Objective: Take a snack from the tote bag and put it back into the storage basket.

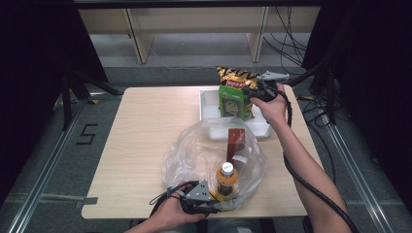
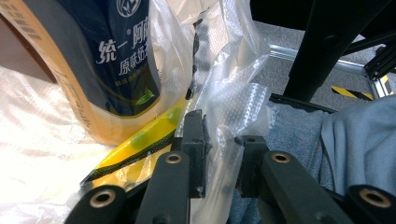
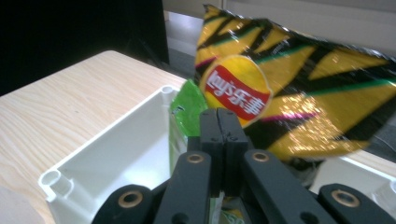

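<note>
- Right tongs (image 3: 219, 135) clenched on green snack packet (image 1: 234, 101), held upright over white tray (image 1: 208, 104) at far right of bench (image 1: 145, 126).
- Yellow chip bag (image 3: 299, 88) just behind packet.
- Left tongs (image 2: 219, 140) pinching rim of clear plastic bag (image 1: 194, 150) at near edge.
- Inside bag: 1 capped bottle (image 1: 226, 177), 1 brown box (image 1: 236, 141).
- Beyond bench: grey floor, cables, wooden shelving.

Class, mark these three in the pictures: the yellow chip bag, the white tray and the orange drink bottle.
yellow chip bag (image 3: 236, 91), right gripper view, on its red logo.
white tray (image 1: 208, 104), high view, on its bare left wall.
orange drink bottle (image 1: 227, 178), high view, on its shoulder below the cap.
</note>
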`<state>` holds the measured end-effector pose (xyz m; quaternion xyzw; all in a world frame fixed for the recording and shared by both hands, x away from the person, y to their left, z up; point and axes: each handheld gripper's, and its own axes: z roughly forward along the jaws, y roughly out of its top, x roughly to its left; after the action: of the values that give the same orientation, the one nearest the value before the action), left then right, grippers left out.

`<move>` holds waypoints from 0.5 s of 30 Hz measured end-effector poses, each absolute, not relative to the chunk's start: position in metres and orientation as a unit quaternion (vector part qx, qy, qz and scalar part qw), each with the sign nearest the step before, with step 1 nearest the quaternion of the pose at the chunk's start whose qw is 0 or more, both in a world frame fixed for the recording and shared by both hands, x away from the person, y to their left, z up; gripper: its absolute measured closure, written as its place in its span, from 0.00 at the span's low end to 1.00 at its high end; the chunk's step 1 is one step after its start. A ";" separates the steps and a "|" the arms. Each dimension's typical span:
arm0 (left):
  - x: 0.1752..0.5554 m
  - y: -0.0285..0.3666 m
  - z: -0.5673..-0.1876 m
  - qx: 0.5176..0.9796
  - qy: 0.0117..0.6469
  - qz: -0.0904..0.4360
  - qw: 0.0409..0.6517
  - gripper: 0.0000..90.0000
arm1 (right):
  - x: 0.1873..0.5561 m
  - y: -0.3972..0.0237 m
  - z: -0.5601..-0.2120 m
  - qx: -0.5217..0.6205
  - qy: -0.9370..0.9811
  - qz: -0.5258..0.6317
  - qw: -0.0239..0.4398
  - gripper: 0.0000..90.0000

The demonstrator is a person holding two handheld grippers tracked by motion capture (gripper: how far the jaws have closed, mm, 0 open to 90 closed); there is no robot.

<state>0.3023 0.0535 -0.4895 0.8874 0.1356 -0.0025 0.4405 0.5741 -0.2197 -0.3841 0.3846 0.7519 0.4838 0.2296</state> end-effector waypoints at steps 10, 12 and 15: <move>0.303 0.053 -0.490 0.889 0.132 -0.009 0.438 0.86 | 0.575 -0.234 -0.393 0.398 0.754 0.462 0.243 1.00; 0.303 0.053 -0.490 0.889 0.133 -0.009 0.439 0.86 | 0.574 -0.236 -0.392 0.403 0.761 0.451 0.237 0.99; 0.302 0.053 -0.490 0.888 0.135 -0.003 0.440 0.86 | 0.573 -0.237 -0.393 0.405 0.758 0.449 0.244 0.93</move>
<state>0.3020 0.0530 -0.4898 0.8879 0.1348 -0.0035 0.4399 0.5735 -0.2373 -0.3927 0.4051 0.7581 0.4489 0.2444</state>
